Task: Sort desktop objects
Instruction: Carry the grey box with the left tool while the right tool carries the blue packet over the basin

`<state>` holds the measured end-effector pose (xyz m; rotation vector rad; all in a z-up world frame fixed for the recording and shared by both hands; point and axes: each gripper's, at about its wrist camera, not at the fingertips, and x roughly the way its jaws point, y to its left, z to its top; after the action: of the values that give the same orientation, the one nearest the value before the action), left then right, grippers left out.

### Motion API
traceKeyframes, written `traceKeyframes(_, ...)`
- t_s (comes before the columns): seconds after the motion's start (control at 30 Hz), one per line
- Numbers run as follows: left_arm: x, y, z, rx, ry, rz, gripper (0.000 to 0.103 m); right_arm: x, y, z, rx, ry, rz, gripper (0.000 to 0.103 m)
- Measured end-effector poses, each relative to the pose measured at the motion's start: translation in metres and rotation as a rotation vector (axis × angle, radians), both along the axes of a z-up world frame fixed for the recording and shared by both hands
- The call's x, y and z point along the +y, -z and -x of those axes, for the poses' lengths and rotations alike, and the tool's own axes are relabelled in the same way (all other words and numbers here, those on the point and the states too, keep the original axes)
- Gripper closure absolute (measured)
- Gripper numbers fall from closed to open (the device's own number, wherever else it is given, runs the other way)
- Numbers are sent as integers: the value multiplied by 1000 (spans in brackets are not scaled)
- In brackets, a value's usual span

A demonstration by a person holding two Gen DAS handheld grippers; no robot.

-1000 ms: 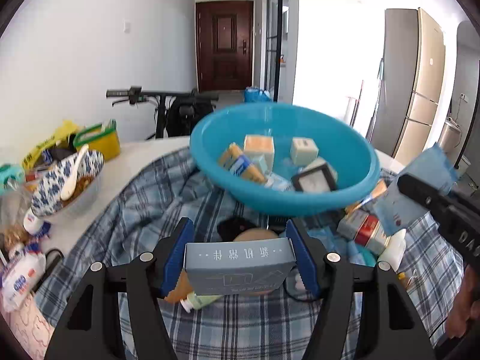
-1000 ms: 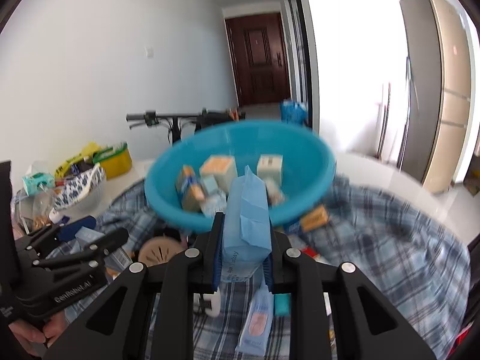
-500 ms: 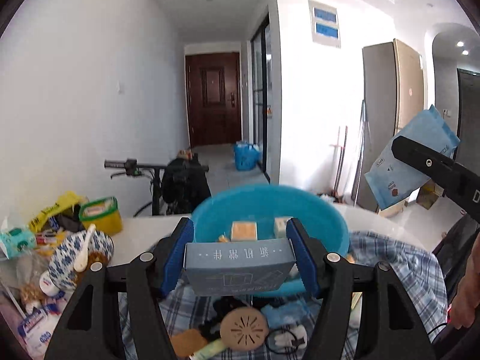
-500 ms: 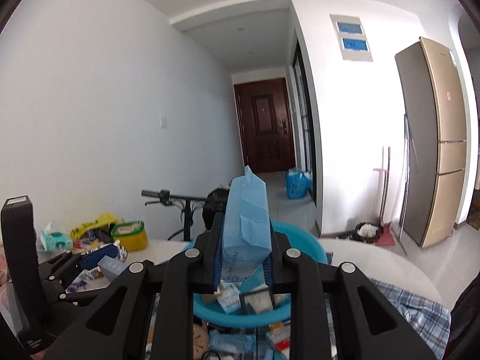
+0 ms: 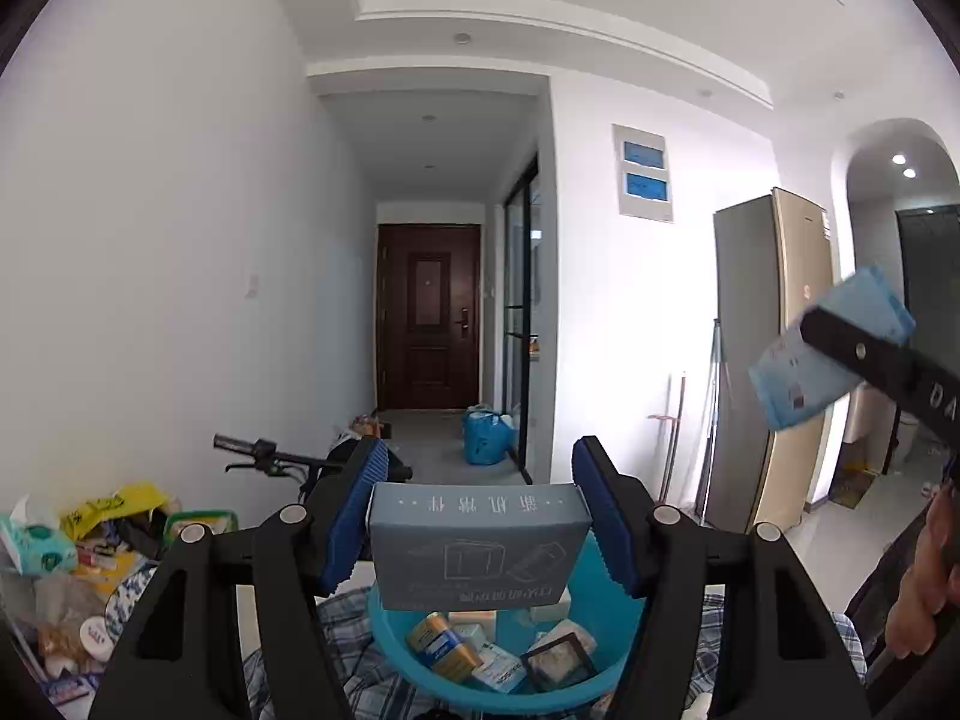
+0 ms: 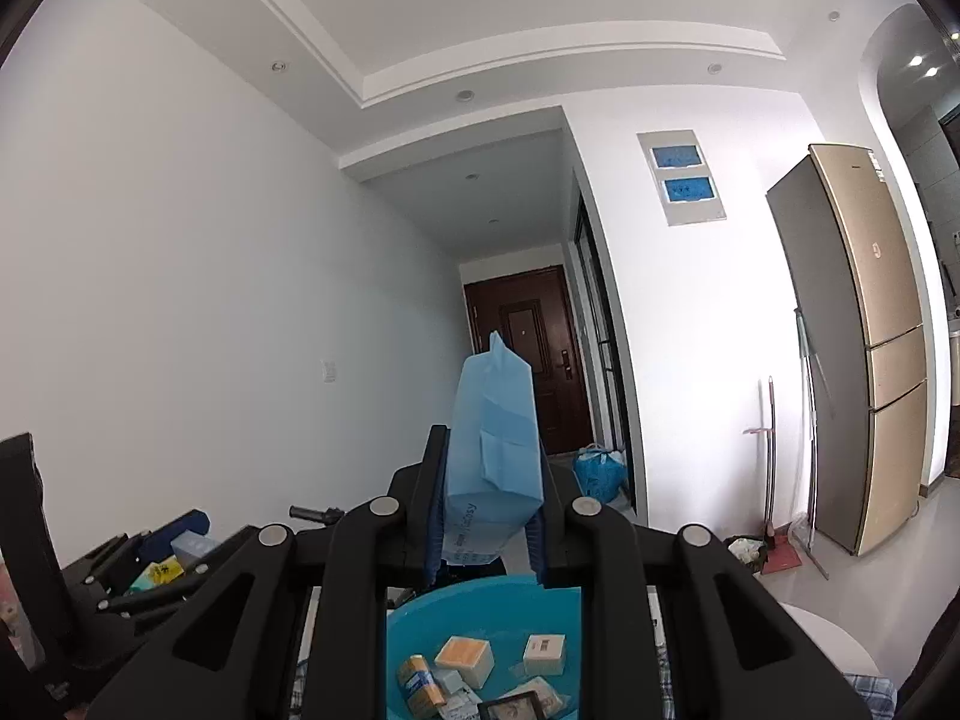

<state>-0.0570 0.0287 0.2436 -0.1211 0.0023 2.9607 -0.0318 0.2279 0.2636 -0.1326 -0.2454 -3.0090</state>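
My left gripper (image 5: 479,525) is shut on a grey cardboard box (image 5: 477,546), held level above the blue plastic basin (image 5: 390,648). The basin holds several small boxes and packets. My right gripper (image 6: 487,516) is shut on a light blue soft tissue pack (image 6: 493,456) that stands upright between the pads, high over the same basin (image 6: 420,618). In the left wrist view the tissue pack (image 5: 831,354) and one right finger show at the upper right. The left gripper (image 6: 150,564) with its box appears low at the left of the right wrist view.
A plaid cloth (image 5: 348,660) covers the table under the basin. Clutter lies at the left: a tissue packet (image 5: 33,540), a yellow bag (image 5: 114,507), a patterned bowl (image 5: 129,594). A bicycle handlebar (image 5: 264,456), a door (image 5: 429,318) and a fridge (image 5: 762,360) stand beyond. A person's hand (image 5: 924,588) is at the right.
Both grippers have risen and tilted up to level, each still holding its object. The basin and table have dropped to the bottom of both views; walls and ceiling fill them.
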Motion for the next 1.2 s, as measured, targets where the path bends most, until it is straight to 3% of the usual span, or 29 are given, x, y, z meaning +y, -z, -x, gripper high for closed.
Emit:
traceKeyframes(0.17,10,-12,-7,75,21,-34,36,2,0,-6,51,24,5,83)
traceKeyframes(0.3,10,-1,-9,58,29,-84,36,-11,13,-5,21,10,-44,83)
traceKeyframes(0.37,16,-2,-12,69,62,-54,36,-14,15,-5,29,-15,-46,83)
traceKeyframes(0.5,11,-1,-19,102,5,-35,36,-16,16,-7,27,2,-54,83)
traceKeyframes(0.73,-11,-1,-18,84,-16,-87,36,-17,17,-10,30,13,-55,83)
traceKeyframes(1.2,-4,8,13,30,-40,-48,36,-13,20,7,-27,16,-51,82)
